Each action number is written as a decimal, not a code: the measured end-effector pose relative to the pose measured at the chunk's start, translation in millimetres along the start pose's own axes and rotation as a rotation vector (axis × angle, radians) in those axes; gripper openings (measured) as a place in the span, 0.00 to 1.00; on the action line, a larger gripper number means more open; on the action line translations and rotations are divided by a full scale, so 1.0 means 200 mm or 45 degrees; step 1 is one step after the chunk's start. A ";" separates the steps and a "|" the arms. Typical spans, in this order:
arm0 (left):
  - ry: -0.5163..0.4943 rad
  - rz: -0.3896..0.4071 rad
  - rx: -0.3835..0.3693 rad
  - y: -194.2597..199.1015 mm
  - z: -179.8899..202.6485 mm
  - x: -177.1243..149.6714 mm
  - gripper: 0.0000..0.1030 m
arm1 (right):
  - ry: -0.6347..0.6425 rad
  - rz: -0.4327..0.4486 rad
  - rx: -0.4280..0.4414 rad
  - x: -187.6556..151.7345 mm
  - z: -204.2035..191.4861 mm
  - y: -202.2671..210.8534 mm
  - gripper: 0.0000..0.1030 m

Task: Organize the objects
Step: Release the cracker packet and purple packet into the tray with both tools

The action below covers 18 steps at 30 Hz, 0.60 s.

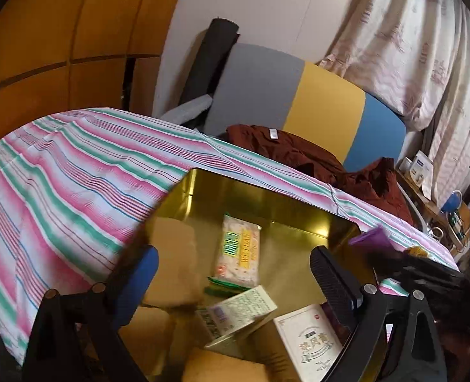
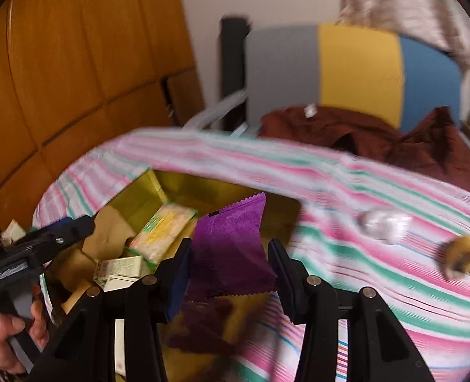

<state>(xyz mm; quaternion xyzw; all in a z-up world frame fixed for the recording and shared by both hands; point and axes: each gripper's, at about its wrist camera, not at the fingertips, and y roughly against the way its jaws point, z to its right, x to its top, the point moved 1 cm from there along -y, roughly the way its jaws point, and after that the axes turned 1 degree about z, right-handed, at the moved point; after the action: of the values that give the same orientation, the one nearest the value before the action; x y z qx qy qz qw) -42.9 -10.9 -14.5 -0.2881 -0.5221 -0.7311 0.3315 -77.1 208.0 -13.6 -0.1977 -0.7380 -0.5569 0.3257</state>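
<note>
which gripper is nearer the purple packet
Right. The right gripper has the purple packet between its fingers, above the gold tin. The left gripper is open over the tin's other side, apart from the packet.

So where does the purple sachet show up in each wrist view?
Left wrist: purple sachet at right of centre, blurred, beyond the gold tin's right corner.
Right wrist: purple sachet at centre, between the right gripper's jaws, over the tin.
Shared landmark: the yellow-labelled pale packet lying inside the tin.
</note>
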 end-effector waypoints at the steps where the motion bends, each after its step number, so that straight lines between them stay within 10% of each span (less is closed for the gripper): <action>1: 0.013 0.002 0.004 0.01 -0.02 0.00 0.94 | -0.008 -0.048 0.014 0.01 -0.02 -0.06 0.47; 9: 0.093 -0.015 0.013 0.01 -0.09 0.00 0.95 | -0.149 -0.176 0.089 0.04 -0.03 -0.24 0.47; 18: 0.075 -0.014 -0.013 0.03 -0.03 -0.01 0.98 | -0.251 -0.028 0.130 0.00 0.05 -0.07 0.50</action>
<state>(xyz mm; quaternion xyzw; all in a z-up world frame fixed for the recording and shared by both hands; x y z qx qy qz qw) -37.4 -18.2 -14.2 -0.2653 -0.5099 -0.7437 0.3414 -89.1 213.1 -25.5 -0.2265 -0.7962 -0.4999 0.2549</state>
